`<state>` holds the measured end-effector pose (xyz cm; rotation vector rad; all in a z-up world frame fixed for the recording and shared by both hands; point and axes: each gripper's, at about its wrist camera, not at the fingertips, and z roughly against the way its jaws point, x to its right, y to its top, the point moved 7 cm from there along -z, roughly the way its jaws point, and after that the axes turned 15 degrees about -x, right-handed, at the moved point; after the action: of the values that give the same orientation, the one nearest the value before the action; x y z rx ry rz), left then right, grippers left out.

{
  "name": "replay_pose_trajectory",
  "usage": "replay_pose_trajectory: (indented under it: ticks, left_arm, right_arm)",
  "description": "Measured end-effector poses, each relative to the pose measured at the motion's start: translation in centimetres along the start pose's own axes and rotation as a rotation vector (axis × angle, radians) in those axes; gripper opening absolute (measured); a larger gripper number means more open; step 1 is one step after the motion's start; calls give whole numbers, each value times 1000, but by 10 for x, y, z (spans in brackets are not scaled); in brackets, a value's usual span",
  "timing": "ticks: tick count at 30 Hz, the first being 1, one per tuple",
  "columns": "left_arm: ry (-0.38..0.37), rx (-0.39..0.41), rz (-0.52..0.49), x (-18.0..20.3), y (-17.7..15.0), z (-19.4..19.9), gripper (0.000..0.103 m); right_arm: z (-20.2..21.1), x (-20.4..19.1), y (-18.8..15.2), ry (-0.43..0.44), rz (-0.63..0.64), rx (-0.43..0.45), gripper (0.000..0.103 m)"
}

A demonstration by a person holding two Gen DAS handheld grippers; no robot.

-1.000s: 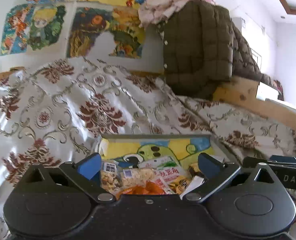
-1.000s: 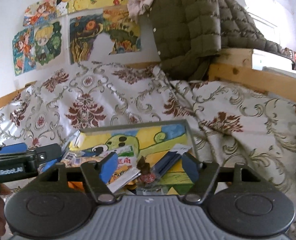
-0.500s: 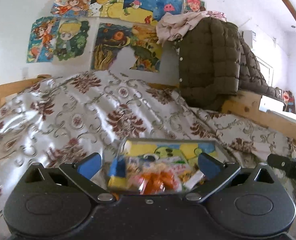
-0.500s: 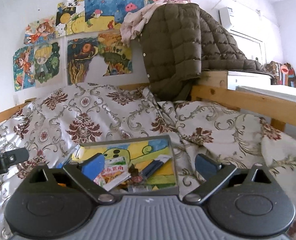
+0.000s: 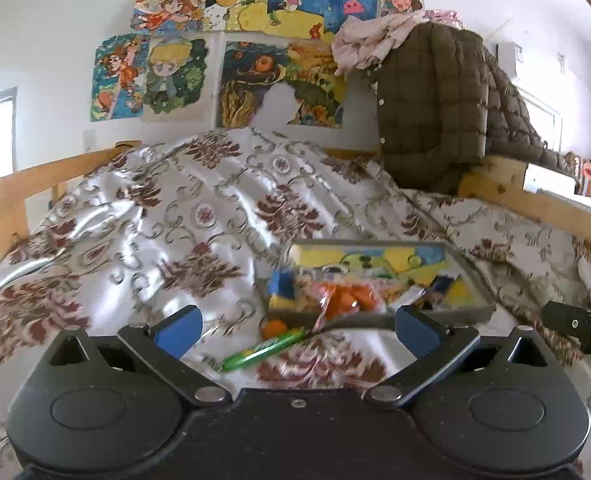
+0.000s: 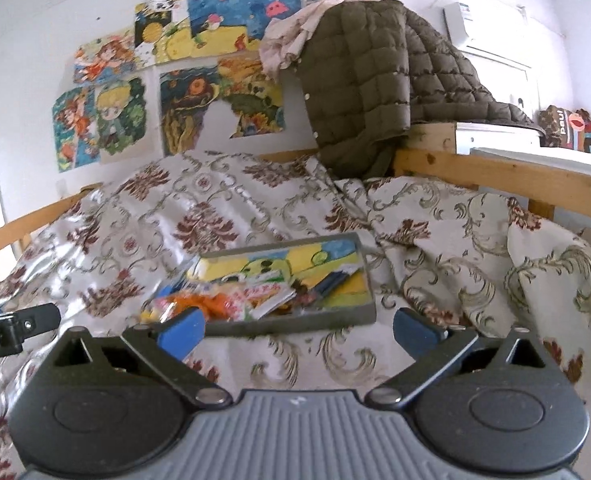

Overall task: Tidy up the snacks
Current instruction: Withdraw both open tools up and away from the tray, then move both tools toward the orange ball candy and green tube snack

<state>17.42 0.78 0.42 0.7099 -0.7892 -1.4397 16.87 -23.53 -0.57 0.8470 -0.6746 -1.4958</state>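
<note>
Snacks [image 6: 231, 300] lie heaped in a shallow tray [image 6: 295, 322] on the bed [image 6: 223, 216] — one green packet [image 5: 263, 349] outside it. Left gripper [image 5: 299, 322] fingers stand wide apart and empty; right gripper [image 6: 295, 328] fingers have just been opening — nothing between them.

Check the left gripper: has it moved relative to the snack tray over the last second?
Yes. The left gripper has backed away from the tray: earlier its fingers framed the tray's snacks, now the tray lies farther ahead with bedspread between.
</note>
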Motion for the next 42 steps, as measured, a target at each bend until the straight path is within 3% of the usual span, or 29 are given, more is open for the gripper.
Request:
replay_pose_trajectory:
  ticks: [8,23,34,42]
  left_arm:
    - [68,-44,49,-17,-25,26,102]
    - [87,-54,97,-17,-54,66,102]
    - [110,-120,105,-18,-59,58,102]
    - [116,-211,91,-29,-40,29,102]
  right_arm:
    - [22,-16,-29,16,40,-39,103]
    - [51,-34,-63,16,92,-96,103]
    - [54,-38,-71,2,112,-117,103]
    - [41,-48,-66,22,156,-156,103]
